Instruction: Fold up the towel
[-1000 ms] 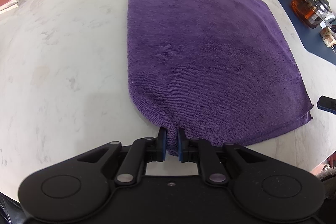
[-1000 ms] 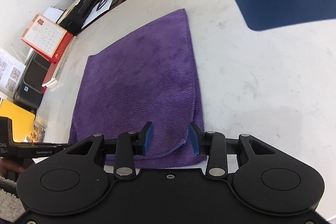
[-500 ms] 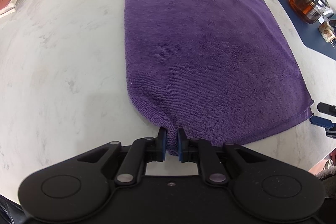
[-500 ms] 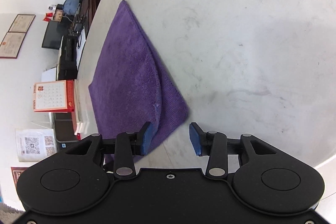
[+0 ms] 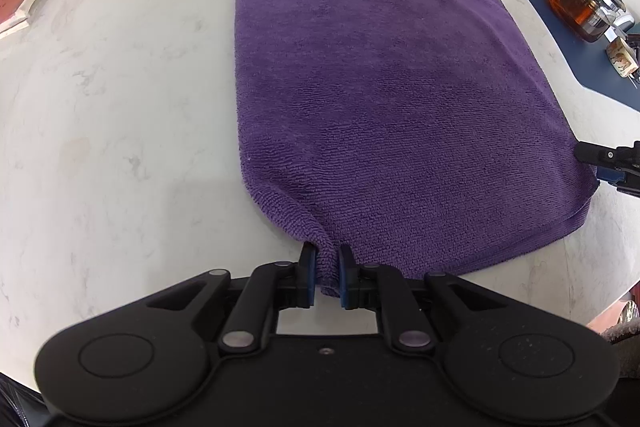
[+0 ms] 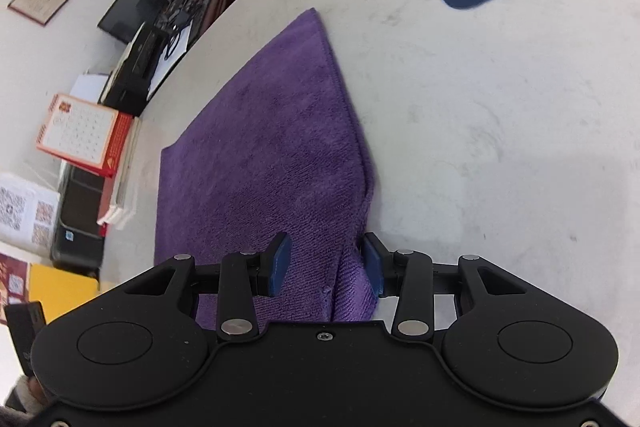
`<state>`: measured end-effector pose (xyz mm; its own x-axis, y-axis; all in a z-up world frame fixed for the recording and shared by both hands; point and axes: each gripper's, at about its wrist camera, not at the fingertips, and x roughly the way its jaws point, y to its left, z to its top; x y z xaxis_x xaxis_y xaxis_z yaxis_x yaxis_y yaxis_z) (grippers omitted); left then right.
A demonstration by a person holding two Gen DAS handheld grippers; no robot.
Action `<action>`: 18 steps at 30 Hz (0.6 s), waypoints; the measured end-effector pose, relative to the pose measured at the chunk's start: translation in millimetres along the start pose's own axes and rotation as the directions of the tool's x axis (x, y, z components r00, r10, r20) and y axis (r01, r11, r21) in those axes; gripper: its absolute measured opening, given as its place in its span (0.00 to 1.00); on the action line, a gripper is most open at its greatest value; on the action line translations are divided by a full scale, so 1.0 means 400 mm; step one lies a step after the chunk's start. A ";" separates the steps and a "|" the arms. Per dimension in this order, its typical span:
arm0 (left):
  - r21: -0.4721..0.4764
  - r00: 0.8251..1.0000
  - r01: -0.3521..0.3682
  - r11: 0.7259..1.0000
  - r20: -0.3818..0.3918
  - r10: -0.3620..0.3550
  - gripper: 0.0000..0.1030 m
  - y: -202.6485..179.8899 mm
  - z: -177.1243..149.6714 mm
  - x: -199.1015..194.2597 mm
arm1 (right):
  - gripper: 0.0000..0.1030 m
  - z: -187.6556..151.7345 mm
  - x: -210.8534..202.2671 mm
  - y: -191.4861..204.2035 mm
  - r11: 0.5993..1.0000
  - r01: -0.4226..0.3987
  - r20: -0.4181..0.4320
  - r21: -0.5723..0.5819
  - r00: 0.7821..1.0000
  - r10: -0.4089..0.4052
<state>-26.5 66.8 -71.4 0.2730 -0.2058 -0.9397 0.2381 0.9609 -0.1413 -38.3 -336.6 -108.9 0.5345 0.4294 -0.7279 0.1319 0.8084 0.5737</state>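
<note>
On table: purple towel lies flat, folded double. L gripper unchanged vs 1 s ago, jaws pinching near-left corner, cloth bunched between pads. R gripper has swung back over near-right corner after pointing off the edge 0.5 s ago; jaws spread, straddling the corner, right pad at towel's edge, grip not closed. Seen from L cam, R fingertip now at towel's right edge. Bare marble left and right of towel; blue mat, teapot far right.
</note>
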 end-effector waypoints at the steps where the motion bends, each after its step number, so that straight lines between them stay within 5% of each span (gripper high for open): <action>1: 0.000 1.000 0.000 1.000 0.001 0.000 0.09 0.000 0.001 0.001 | 0.38 0.002 -0.003 0.009 0.999 0.032 0.010 -0.036 0.999 -0.032; 12: -0.016 1.000 0.003 1.000 0.009 -0.003 0.09 0.001 -0.006 -0.003 | 0.32 -0.027 -0.033 0.031 0.984 0.079 -0.087 -0.159 0.992 -0.094; 15: -0.020 1.000 0.003 1.000 0.012 -0.002 0.09 0.001 -0.004 -0.003 | 0.26 -0.038 -0.041 0.030 0.985 0.081 -0.100 -0.152 0.990 -0.097; 18: -0.023 1.000 0.001 1.000 0.012 -0.001 0.09 0.001 -0.001 -0.003 | 0.09 -0.037 -0.040 0.030 0.984 0.090 -0.102 -0.154 0.989 -0.107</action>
<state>-27.2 67.7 -70.6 0.2837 -0.2091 -0.9358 0.2171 0.9646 -0.1497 -57.7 -327.5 -96.1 0.4295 0.3797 -0.8194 0.0493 0.8961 0.4411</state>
